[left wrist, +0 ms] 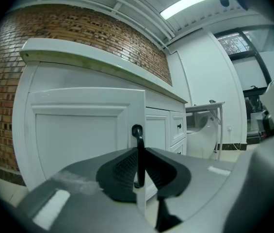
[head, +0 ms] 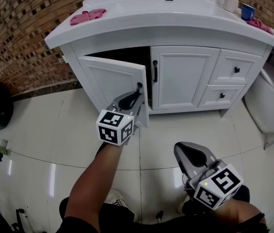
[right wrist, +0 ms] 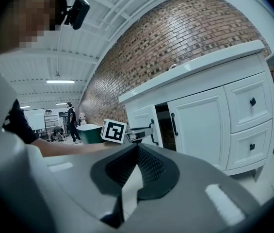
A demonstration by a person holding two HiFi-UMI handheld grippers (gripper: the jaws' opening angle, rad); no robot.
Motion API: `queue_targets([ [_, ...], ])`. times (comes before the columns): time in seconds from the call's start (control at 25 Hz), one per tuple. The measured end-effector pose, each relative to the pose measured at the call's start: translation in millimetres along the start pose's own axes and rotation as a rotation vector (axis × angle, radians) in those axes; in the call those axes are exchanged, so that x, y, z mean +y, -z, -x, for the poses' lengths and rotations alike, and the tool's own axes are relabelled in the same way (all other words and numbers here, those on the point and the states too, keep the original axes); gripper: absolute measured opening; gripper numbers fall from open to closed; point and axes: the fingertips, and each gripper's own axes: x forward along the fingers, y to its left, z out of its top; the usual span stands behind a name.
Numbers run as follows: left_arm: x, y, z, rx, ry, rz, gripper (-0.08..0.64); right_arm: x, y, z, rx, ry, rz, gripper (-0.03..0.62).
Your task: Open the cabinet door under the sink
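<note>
The white vanity cabinet (head: pixel 175 35) stands against a brick wall (head: pixel 15 23), its basin top (head: pixel 127 13) carrying a pink cloth (head: pixel 87 16) near the left end. The left cabinet door (head: pixel 110 79) under the sink stands ajar, its free edge swung out over the white tiled floor (head: pixel 54 140) and a dark gap showing behind it. The right cabinet door (head: pixel 183 76) is flush with the frame, and two small drawers (head: pixel 236 68) sit beside it.

The left gripper (head: pixel 136 92) reaches to the free edge of the ajar door. In the left gripper view its jaws are pressed narrow onto the black door handle (left wrist: pixel 137 144) – the thin upright bar runs straight between the ribbed pads (left wrist: pixel 124 169).

The right gripper (head: pixel 187 152) hangs low and well apart from the cabinet, above the floor. In the right gripper view its jaws meet tip to tip with nothing between them – the cabinet shows beyond them
</note>
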Motion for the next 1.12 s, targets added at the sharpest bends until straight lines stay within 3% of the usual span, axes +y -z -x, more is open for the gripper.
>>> queue_targets([
  [0.24,-4,3,21,-0.015,0.004,-0.009,0.046,5,-4,2,-0.018,0.013,0.054,0.008],
  [0.48,-5,8,45,-0.01,0.003,-0.004,0.046,19,14,-1,0.027,-0.022,-0.007,0.008],
  [1.12,3,19,94,-0.007,-0.076,0.033,0.046,43,19,15,0.019,-0.044,0.023,0.008],
])
